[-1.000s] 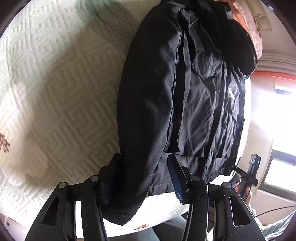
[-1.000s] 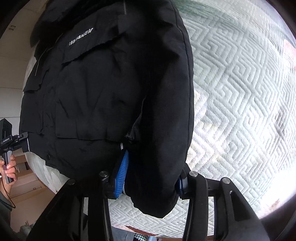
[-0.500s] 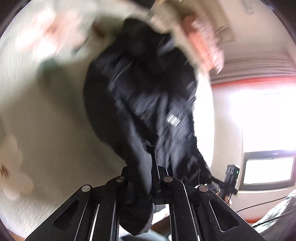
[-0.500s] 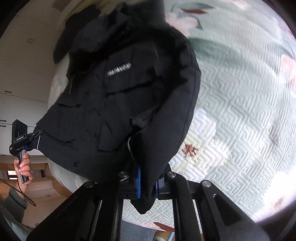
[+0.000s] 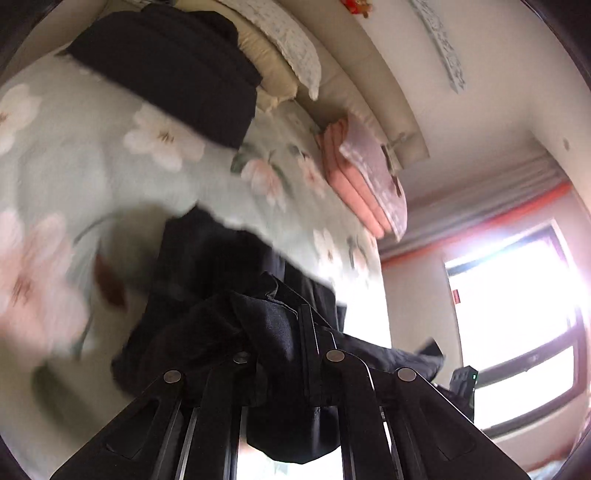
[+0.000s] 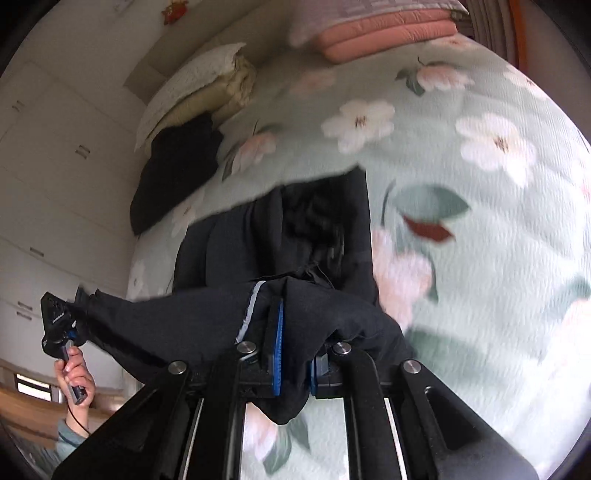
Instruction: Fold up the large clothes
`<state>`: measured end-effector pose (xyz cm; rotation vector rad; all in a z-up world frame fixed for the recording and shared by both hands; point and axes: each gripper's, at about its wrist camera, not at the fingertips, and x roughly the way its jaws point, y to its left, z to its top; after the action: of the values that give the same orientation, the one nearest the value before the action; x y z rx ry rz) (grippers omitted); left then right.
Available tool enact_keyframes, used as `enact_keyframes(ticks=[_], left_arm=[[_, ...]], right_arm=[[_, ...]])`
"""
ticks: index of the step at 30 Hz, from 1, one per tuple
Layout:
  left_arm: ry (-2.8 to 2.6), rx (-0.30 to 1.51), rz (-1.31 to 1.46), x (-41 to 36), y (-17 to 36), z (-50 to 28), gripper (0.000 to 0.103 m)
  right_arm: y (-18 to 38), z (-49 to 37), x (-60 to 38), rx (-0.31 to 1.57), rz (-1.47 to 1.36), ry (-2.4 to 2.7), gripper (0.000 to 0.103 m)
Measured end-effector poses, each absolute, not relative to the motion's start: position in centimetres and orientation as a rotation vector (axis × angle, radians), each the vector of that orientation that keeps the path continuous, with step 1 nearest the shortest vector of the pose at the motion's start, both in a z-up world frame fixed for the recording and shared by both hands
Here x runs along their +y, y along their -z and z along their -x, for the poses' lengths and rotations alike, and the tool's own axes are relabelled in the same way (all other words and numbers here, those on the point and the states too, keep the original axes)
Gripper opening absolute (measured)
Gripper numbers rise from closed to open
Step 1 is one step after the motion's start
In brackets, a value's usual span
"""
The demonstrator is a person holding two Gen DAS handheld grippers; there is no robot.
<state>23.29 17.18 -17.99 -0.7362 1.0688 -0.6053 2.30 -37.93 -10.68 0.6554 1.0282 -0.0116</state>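
- Since a second ago: both claws went from straddling the sleeves to clamped; black padded jacket [image 5: 236,280] now lifted at its near end, far end still on the bed.
- Left gripper [image 5: 284,332]: clenched on bunched black jacket fabric.
- Right gripper [image 6: 295,347]: clenched on jacket fabric between blue pads [image 6: 276,347].
- Mint floral quilted bedspread [image 6: 461,155] under jacket.
- Far end: folded black garment [image 5: 177,70], pink folded blanket [image 6: 388,33] by the headboard.
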Motion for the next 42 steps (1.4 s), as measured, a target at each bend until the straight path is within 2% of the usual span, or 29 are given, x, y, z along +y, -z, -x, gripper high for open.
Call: enact_keyframes(ticks=[6,10,14,16,17,18,20,24,28,31,32,34,35,37,42], left_arm=[[0.506,1.099,0.718,12.7,22.7,-33.7,0.010],[0.410,1.278,0.662,10.8,28.8,-38.6,0.012],[0.418,1.402,0.792,11.7,33.5,-40.5,0.015],[0.472,1.460,0.966,13.2,34.9,-41.3,0.017],[0.503,1.489,1.031,13.9,35.0,-41.7,0.019],[0.533,1.515,1.047,14.5,34.7,-42.1,0.021],[0.557,1.544,0.988,15.1,33.5,-42.9,0.022],[0.567,1.569,0.834,15.6,29.7,-44.0,0.022],[0.600,1.539,0.755,16.0,27.1,-43.3,0.023],[0.577,1.501,0.799,17.6,26.8,-43.1,0.023],[0.527,1.444,0.821,18.9,26.4,-42.9,0.023],[0.344,1.237,0.687,21.7,23.4,-42.2,0.023],[0.271,1.170,0.598,22.4,21.9,-41.7,0.026],[0.277,1.145,0.500,21.8,19.9,-40.8,0.046],[0.502,1.112,0.209,11.9,18.3,-36.0,0.049]], right_arm=[[15.2,-14.3,-40.7,1.046,-0.606,0.050,0.012],[20.9,-21.0,-42.5,1.146,-0.644,0.087,0.013],[26.0,-22.6,-44.6,1.245,-0.832,0.059,0.016],[26.7,-21.9,-45.8,1.226,-0.961,0.001,0.023],[26.7,-21.6,-46.7,1.208,-1.030,-0.040,0.034],[26.3,-21.3,-47.5,1.183,-1.073,-0.072,0.045],[25.1,-20.7,-48.5,1.162,-1.058,-0.072,0.051],[20.3,-20.4,-49.0,1.139,-0.789,0.062,0.075],[15.5,-19.7,-46.8,1.056,-0.613,0.098,0.078],[13.5,-20.3,-42.2,1.037,-0.402,0.087,0.082],[13.1,-20.5,-40.1,1.028,-0.322,0.072,0.082],[12.3,-20.4,-36.1,0.997,-0.195,0.027,0.082],[12.3,-20.7,-33.9,0.981,-0.146,-0.009,0.082],[13.6,-22.0,-29.9,0.980,-0.071,-0.072,0.082],[19.2,-25.2,-23.4,1.029,0.060,-0.096,0.078]])
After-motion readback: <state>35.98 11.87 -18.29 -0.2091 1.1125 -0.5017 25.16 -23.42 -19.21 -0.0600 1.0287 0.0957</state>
